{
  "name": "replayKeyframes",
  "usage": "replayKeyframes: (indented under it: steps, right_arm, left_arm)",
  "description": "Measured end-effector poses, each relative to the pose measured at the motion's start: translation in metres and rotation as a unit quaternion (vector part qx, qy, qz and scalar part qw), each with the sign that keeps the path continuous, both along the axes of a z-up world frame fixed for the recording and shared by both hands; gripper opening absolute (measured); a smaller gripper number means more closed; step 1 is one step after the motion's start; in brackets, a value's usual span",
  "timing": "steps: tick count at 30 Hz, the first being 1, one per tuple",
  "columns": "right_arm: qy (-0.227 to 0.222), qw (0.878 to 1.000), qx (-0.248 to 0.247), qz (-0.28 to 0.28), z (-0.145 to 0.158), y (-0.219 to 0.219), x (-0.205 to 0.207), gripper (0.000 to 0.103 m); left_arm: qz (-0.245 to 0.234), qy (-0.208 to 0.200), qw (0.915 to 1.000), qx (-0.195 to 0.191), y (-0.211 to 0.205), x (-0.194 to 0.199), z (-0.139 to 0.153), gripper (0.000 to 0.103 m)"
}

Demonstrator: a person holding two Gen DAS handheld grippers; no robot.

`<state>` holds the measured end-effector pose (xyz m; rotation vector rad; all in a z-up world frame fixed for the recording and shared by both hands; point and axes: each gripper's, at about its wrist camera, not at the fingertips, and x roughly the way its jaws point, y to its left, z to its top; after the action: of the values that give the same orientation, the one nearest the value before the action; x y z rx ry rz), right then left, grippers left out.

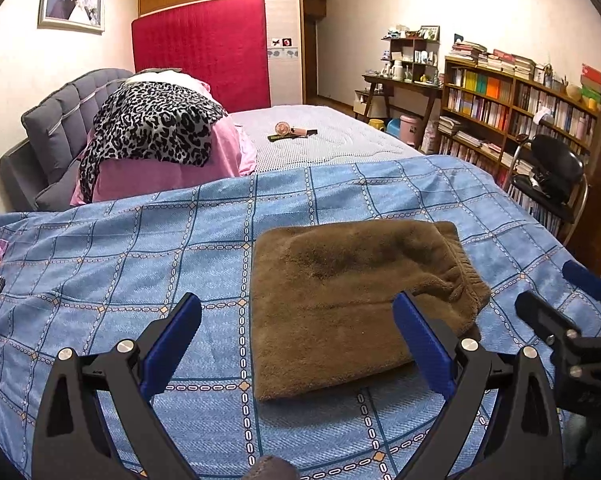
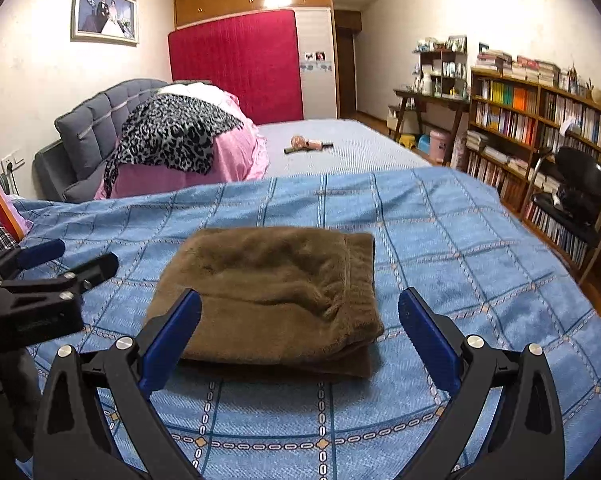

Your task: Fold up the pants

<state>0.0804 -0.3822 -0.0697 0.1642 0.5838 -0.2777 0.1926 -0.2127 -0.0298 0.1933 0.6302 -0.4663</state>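
- The brown fleece pants lie folded into a thick rectangular bundle on the blue checked bedspread, and that bundle is our landmark.
- In the right wrist view the pants show stacked layers along the near edge, with the ribbed waistband on the bundle's right side.
- Left hand-held gripper hangs just short of the bundle's near edge, blue fingers spread wide and holding nothing; its right finger overlaps the bundle's near right corner in the picture, though contact cannot be told.
- Right hand-held gripper sits in front of the bundle too, fingers spread wide apart and empty, one on each side of its near edge.
- From the left wrist view, the right hand-held gripper shows just to the right of the bundle, fingers apart.
- From the right wrist view, the left hand-held gripper shows just to the left of the bundle.
- Beyond the bundle, a leopard-print cloth is draped over pink bedding.
- Far right of the bundle stands a bookshelf.
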Motion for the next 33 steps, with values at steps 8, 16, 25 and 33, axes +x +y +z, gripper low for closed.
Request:
replayKeyframes:
  steps: [8,16,25,33]
  right_arm:
    - [0.009,1.000,-0.005,0.009,-0.006,0.000,0.005,0.100]
    - [0.012,1.000,-0.006,0.015,-0.007,0.005,0.010,0.100]
    - [0.012,1.000,-0.006,0.015,-0.007,0.004,0.013,0.100]
    - [0.014,1.000,-0.005,0.015,-0.009,0.002,0.016,0.100]
  left_arm:
    - [0.006,0.017,0.9998,0.006,-0.002,0.005,-0.008,0.096]
    - [0.005,0.014,0.9997,0.022,-0.006,0.006,-0.009,0.098]
    - [0.002,0.018,0.9995,0.024,-0.007,0.010,-0.013,0.098]
    - [-0.002,0.024,0.9993,0.027,-0.011,0.011,-0.017,0.098]
